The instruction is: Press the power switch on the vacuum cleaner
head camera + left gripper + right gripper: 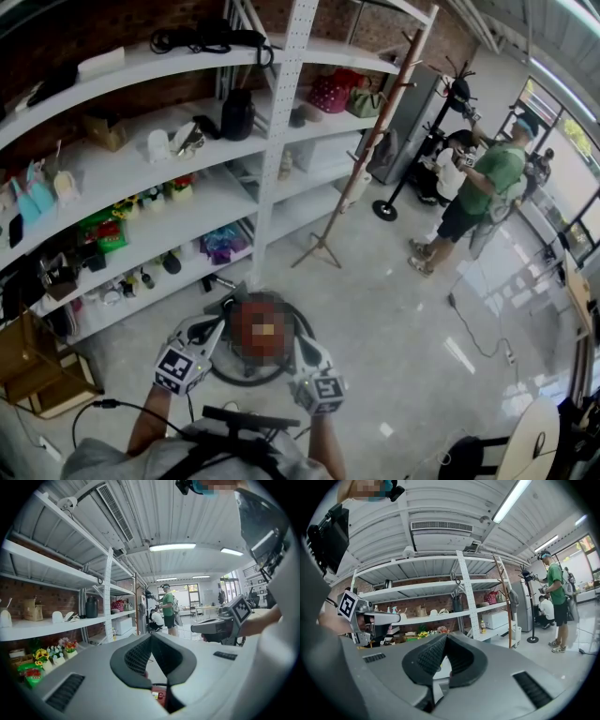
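Head view is showing white shelves [141,173] running along the left, carrying bags, bottles and small items above a pale, glossy floor [394,309]. Low in the middle, the person is holding the left gripper [217,328] out over that floor, with its marker cube nearest the camera. The left gripper view is showing its jaws meeting at the tips with nothing caught between them. Under those tips a red part of the vacuum cleaner [160,696] is peeking through, so the machine is sitting on the floor just below and between the two grippers. From the head view, a mosaic patch is covering most of its body, and a dark hose [244,377] is looping around it. Its power switch cannot be made out, and whether either gripper is touching the machine cannot be told. Just beside it, the right gripper [302,347] is hanging at much the same height, and the right gripper view is showing its jaws likewise pressed together on nothing. Further right, a wooden coat stand [361,159] is leaning up past the shelves. A person in a green shirt [489,183] is standing well apart near the far edge, with a cable [473,328] trailing across the floor nearby.
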The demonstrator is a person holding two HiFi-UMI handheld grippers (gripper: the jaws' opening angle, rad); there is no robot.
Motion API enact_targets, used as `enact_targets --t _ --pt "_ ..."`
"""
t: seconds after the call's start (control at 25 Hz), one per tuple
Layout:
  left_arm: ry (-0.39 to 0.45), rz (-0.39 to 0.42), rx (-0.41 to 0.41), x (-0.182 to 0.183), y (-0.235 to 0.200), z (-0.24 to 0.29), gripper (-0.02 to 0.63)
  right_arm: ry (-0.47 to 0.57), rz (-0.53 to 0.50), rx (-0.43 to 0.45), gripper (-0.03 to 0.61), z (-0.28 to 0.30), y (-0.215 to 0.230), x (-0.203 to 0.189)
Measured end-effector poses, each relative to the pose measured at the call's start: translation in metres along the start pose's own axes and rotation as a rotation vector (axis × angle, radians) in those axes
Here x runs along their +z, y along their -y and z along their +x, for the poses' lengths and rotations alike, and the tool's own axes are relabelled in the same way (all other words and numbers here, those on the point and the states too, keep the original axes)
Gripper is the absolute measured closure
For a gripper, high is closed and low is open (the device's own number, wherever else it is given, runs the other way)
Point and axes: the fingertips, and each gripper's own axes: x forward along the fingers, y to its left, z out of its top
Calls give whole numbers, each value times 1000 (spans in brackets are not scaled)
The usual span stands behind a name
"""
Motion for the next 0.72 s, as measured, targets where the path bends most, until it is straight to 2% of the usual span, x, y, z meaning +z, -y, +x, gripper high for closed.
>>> enact_targets --t 0.72 --pt "-3 -3 -8 0 4 -1 620 -2 -15 14 569 -2 -1 -5"
